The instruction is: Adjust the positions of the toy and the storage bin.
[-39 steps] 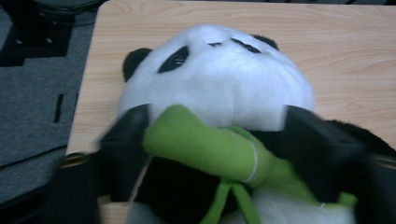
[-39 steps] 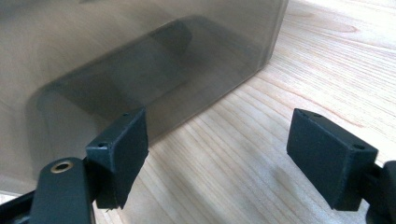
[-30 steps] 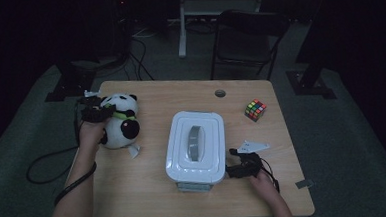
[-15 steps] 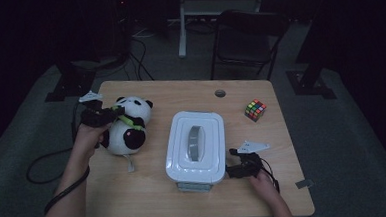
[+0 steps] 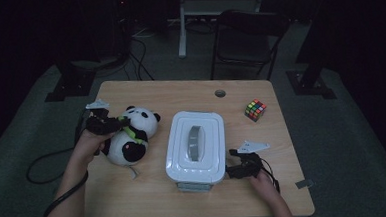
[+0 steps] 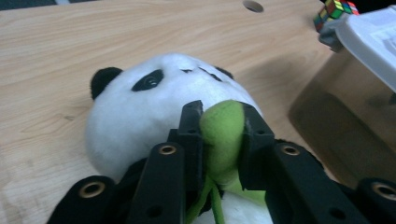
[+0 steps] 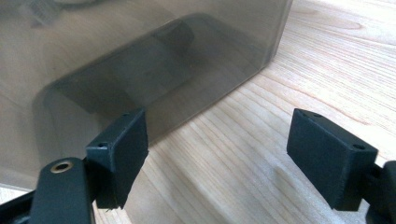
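Note:
A black-and-white panda plush (image 5: pixel 132 136) lies on the left half of the wooden table (image 5: pixel 180 91), left of a white lidded storage box (image 5: pixel 195 146). My left gripper (image 5: pixel 116 123) reaches onto it from the left. In the left gripper view the jaws (image 6: pixel 223 116) pinch the panda's green scarf (image 6: pixel 223 140) below its head (image 6: pixel 154 116); they have just been opening slightly, with the scarf still between the pads. My right gripper (image 5: pixel 236 169) rests on the table at the box's near right corner. It is open (image 7: pixel 233 154), with bare wood between its fingers and the box's smoky wall (image 7: pixel 116 56) just ahead.
A Rubik's cube (image 5: pixel 255 109) sits at the table's far right, also in the left gripper view (image 6: pixel 334 10). A cable hole (image 5: pixel 220 93) lies near the far edge. A dark chair (image 5: pixel 247 35) stands behind the table. Cables trail off the left side.
The panda has shifted a little to the right and toward the near edge with the left gripper on it. The right gripper has not moved.

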### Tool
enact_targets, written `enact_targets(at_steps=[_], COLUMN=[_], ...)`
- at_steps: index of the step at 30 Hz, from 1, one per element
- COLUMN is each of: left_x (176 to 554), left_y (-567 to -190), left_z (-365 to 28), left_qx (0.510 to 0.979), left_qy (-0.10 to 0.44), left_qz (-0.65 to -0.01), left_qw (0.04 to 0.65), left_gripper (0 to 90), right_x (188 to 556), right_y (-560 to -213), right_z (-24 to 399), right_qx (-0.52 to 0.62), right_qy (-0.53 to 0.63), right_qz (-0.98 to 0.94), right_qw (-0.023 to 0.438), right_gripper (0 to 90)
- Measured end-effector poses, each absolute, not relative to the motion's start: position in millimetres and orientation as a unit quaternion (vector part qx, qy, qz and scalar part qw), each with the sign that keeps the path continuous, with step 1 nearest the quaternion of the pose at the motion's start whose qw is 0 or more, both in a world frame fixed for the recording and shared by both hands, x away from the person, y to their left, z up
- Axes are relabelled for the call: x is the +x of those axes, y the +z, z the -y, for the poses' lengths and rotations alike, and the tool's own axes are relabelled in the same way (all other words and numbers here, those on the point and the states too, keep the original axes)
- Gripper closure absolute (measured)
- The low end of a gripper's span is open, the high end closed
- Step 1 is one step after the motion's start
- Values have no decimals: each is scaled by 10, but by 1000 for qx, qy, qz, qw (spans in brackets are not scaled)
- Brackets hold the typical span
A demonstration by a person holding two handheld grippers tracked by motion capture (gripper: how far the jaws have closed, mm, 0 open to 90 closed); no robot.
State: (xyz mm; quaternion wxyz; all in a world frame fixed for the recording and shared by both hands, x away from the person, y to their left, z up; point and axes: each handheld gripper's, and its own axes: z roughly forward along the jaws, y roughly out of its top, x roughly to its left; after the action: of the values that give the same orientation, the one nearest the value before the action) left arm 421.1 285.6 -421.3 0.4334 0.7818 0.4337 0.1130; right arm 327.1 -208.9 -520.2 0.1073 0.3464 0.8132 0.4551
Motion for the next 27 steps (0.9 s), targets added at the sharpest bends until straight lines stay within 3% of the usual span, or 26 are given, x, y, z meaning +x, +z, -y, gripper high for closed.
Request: enact_targets(at_steps=[5, 9, 12, 16, 27], left_x=[4148, 4065, 3986, 3868, 3475], left_y=[-4171, -4139, -4144, -4143, -4094], left_z=[-2842, -2879, -2902, -2905, -2850], left_qx=[785, 780, 784, 792, 797], left_qy=[128, 141, 139, 151, 171], left_qz=[-436, -446, -442, -431, -364], left_qw=[421, 416, 413, 406, 450], left_gripper=[441, 332, 167, 37, 15], right_x=[3271, 3281, 3293, 3299, 3295], right_y=[-5168, -5131, -5112, -5092, -5084], right_z=[2114, 2182, 2226, 2253, 2271], right_qx=[350, 358, 364, 370, 374], right_qy=[449, 454, 456, 453, 456], right_qz=[-813, -805, -801, -801, -796], right_qw=[123, 132, 131, 130, 132], right_gripper=[146, 134, 134, 133, 134])
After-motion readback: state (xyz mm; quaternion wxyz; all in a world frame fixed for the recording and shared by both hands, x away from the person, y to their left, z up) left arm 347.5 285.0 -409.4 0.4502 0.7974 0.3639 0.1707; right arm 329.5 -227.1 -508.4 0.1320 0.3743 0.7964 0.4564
